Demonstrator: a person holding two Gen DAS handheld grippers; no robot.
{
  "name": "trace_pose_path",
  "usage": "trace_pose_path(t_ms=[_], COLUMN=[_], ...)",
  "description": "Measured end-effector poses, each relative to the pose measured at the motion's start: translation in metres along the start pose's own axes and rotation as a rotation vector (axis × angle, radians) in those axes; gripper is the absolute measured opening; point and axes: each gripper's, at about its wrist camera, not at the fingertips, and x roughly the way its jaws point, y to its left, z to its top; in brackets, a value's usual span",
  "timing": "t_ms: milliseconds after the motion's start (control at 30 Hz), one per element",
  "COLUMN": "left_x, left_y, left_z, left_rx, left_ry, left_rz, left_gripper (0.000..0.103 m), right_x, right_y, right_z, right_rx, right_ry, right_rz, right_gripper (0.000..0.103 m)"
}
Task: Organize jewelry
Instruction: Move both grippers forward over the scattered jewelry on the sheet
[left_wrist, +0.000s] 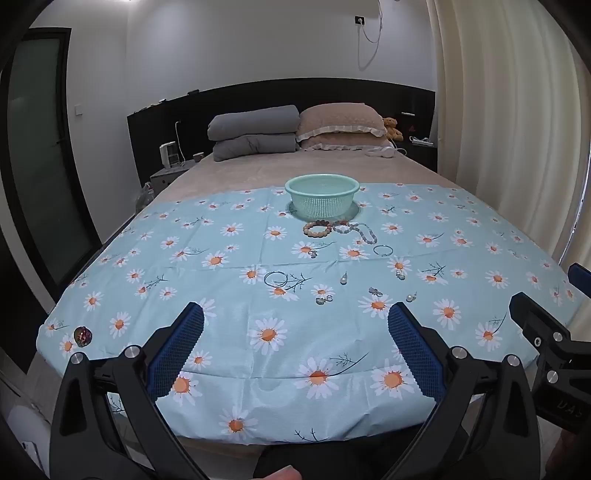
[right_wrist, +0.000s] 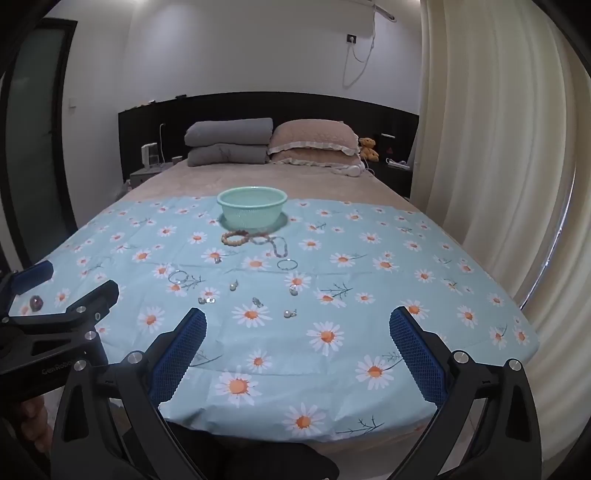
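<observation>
A mint green basket (left_wrist: 322, 195) (right_wrist: 252, 210) stands on a daisy-print cloth (left_wrist: 258, 266) (right_wrist: 369, 295) on the bed. In front of it lie a brown bead bracelet (left_wrist: 317, 228) (right_wrist: 235, 237), a pale bead necklace (left_wrist: 356, 230) (right_wrist: 273, 243), thin bangles (left_wrist: 276, 278) (left_wrist: 382, 250), pearl earrings (left_wrist: 344, 279) (right_wrist: 289, 314) and small rings (left_wrist: 324, 299) (right_wrist: 207, 300). A dark brooch (left_wrist: 82, 336) (right_wrist: 36, 302) lies far left. My left gripper (left_wrist: 295, 332) and right gripper (right_wrist: 297, 332) are both open and empty, near the cloth's front edge, short of the jewelry.
Grey folded quilts (left_wrist: 255, 133), pink pillows (left_wrist: 341, 125) and a teddy bear (left_wrist: 392, 128) sit at the headboard. A curtain (right_wrist: 491, 147) hangs on the right. A nightstand with a small heater (left_wrist: 168, 155) is at the left.
</observation>
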Motion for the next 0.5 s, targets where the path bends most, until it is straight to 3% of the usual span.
trace_pose_path(t_ms=[500], left_x=[0.0008], left_y=[-0.0008], left_z=[0.0000], left_rx=[-0.007], left_ry=[0.007], left_rz=[-0.002], left_gripper=[0.098], right_x=[0.0038], right_y=[0.0006], right_z=[-0.0018], right_rx=[0.004], right_ry=[0.006], right_rz=[0.010], right_gripper=[0.096])
